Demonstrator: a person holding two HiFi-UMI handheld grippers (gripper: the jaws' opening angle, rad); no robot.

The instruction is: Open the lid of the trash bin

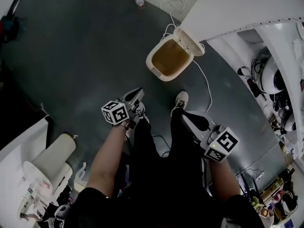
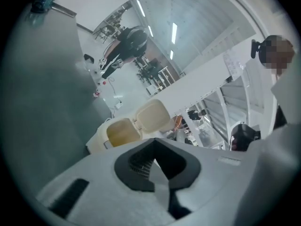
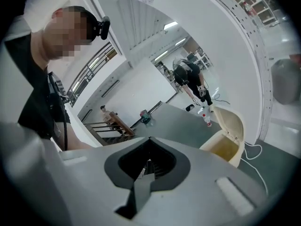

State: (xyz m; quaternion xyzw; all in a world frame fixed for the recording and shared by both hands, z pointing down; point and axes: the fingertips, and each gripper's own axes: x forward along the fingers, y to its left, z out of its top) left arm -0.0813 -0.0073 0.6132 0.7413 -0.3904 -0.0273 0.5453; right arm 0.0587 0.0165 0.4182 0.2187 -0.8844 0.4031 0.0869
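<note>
Trash bin (image 1: 153,66) stands on the dark grey floor (image 1: 71,56) with its cream lid (image 1: 190,41) tipped back and fully open, showing a brownish inside. It sits close beside a white panel (image 1: 237,8). A white cable (image 1: 205,82) trails over the floor past the bin's right side, and a small red-capped bottle (image 1: 139,2) stands well beyond it. In the head view the person's pale shoe (image 1: 181,100) points toward the bin, with both tools held above the legs, well apart from the bin and touching nothing. The left gripper (image 1: 139,92) has its jaws pressed together with nothing between them. The right gripper (image 1: 186,118) also shows its jaws pressed together and empty. Each gripper view looks over its closed jaws to the open bin on the floor ahead
</note>
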